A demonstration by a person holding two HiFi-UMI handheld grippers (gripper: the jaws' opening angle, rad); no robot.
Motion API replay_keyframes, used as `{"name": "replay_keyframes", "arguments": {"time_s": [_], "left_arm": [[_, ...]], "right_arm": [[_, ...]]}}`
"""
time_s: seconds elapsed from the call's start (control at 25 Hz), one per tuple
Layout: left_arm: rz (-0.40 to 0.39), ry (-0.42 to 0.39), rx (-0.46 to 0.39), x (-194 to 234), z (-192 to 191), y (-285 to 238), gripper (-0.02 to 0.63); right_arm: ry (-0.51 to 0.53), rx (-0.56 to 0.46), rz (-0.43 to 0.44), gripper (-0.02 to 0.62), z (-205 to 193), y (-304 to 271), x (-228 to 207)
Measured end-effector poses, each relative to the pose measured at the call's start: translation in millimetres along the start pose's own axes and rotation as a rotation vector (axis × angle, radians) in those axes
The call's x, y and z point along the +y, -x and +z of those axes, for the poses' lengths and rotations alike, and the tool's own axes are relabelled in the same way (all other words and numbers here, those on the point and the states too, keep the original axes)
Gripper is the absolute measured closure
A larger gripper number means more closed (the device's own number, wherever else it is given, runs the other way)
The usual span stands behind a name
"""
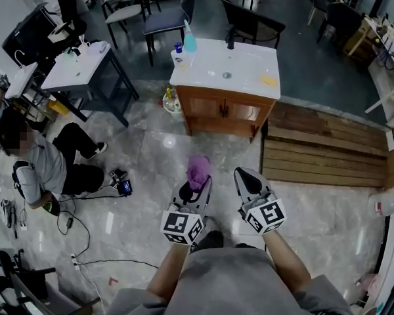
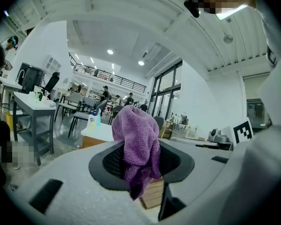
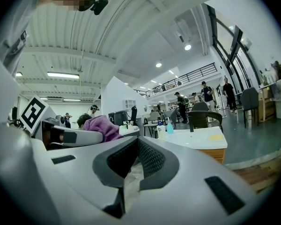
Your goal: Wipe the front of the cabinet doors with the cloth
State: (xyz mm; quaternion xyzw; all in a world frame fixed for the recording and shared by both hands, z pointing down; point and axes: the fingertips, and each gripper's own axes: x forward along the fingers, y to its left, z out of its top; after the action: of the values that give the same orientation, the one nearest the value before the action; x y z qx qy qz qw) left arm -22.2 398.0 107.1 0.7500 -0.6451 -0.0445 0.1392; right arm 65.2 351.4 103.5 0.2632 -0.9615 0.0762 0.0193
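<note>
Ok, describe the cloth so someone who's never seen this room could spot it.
Find the white-topped wooden cabinet; nearer the camera, two grey tools are held out. The cloth is the fuzzy purple wad pinched in the left tool; the right tool holds nothing.

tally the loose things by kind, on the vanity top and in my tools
bottles: 2
yellow pad: 1
purple cloth, in the left tool: 1
total: 4
</note>
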Motion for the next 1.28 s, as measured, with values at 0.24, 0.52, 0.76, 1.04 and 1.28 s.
{"name": "replay_keyframes", "arguments": {"time_s": [0.24, 0.52, 0.76, 1.04, 1.28], "left_arm": [[-0.015, -0.016, -0.003, 32, -2, -14, 0.459], [-0.010, -0.007, 0.015, 51, -9, -41, 0.459], [0.016, -0.001, 0.033, 70, -12, -75, 0.459], [0.046, 0.012, 0.058, 86, -12, -138, 0.459], [0.050, 0.011, 0.097, 89, -15, -193, 0.459]], "right_arm": [[-0.006, 0.019, -0.040, 0.584, -9, -24, -4], [-0.019, 0.029, -0.070, 0.584, -18, -49, -27], [-0.053, 0.044, -0.064, 0.585, -28, -84, -59], [-0.084, 0.056, -0.028, 0.585, -32, -125, -114], [-0.114, 0.063, -0.021, 0.585, -35, -152, -161]]}}
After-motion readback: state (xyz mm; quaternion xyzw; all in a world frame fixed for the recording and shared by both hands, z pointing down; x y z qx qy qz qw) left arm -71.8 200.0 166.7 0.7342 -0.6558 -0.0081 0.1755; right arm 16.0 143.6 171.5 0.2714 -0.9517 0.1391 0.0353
